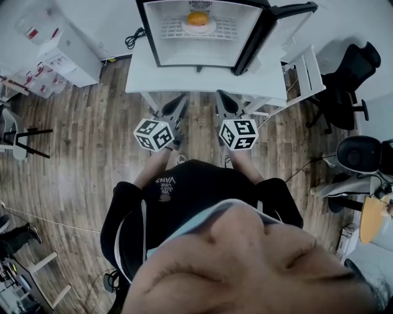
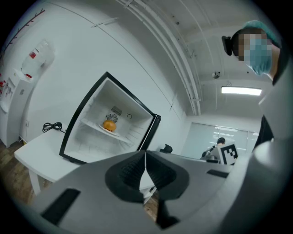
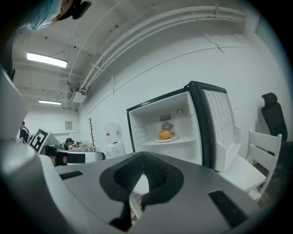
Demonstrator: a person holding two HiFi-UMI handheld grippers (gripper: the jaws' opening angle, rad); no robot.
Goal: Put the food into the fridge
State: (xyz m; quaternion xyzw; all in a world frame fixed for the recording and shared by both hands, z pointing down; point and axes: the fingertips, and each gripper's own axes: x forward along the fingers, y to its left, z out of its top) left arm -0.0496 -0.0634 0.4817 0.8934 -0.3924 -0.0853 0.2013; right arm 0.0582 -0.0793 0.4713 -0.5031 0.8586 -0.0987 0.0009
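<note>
Fridge (image 1: 242, 24): small, white inside with a black frame. It stands on the white table (image 1: 138, 76) against the wall, with its open mouth facing the person.
Door (image 1: 270, 27): swung wide to the right in the head view, its white inner racks turned outward.
Food (image 1: 198, 18): a round orange-brown bun, already inside the fridge. It sits on a white plate (image 1: 199, 29) near the middle of the shelf, just below the round vent on the back wall.
Left gripper (image 1: 176, 105): held about level in front of the person, short of the table's near edge and aimed at the fridge. Its own view shows the dark pads meeting in a thin seam with nothing caught between them.
Right gripper (image 1: 225, 104): just beside the left one and pointing the same way. Its pads are pressed together at the tip and it is empty too.
Marker cubes (image 1: 153, 134): one rides on each gripper, side by side above the person's forearms.
Person (image 1: 202, 196): stands facing the table in dark sleeves, both arms reaching forward.
Cable (image 1: 131, 38): black and coiled, lying on the table just left of the fridge.
White chair (image 1: 307, 67): right of the table, near the open door.
Office chair (image 1: 347, 80): black, further right, well apart from the table.
Floor (image 1: 73, 141): wood planks.
</note>
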